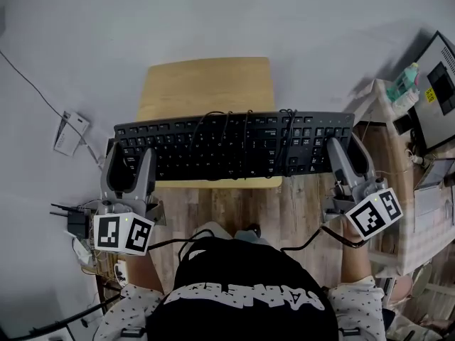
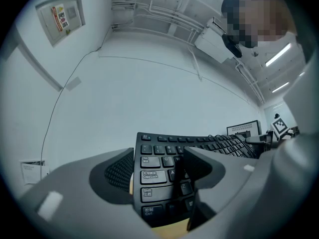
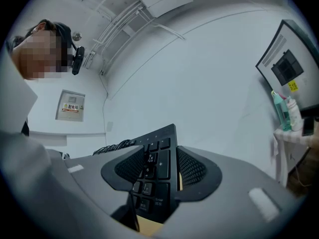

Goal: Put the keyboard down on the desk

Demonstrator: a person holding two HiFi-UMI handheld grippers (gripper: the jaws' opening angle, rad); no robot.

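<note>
In the head view, the black keyboard (image 1: 234, 144) is lying flat across the near part of the small wooden table (image 1: 206, 84). Both its ends are overhanging the table's sides, and its black cable (image 1: 227, 123) is sitting looped over the upper key rows. The left gripper (image 1: 132, 155) is reaching over the keyboard's left end and the right gripper (image 1: 346, 148) over its right end, each marker cube facing the camera. A black power adapter (image 1: 76, 222) is lying on the floor to the left, and a pale green bottle (image 1: 402, 80) is standing on a shelf to the right. In the left gripper view, the left gripper (image 2: 159, 158) is standing released. Its jaws are spread wide, one just outside the keyboard's (image 2: 159, 176) left edge and the other hovering over the letter keys. A sliver of the table (image 2: 169, 229) is showing between the outer pad and that edge. In the right gripper view, the right gripper (image 3: 158, 156) is likewise unclenched, straddling the number-pad end of the keyboard (image 3: 149, 193). One jaw is over the keys and the other is just beside the right edge, with a thin strip of tan table (image 3: 149, 226) showing in the gap.
</note>
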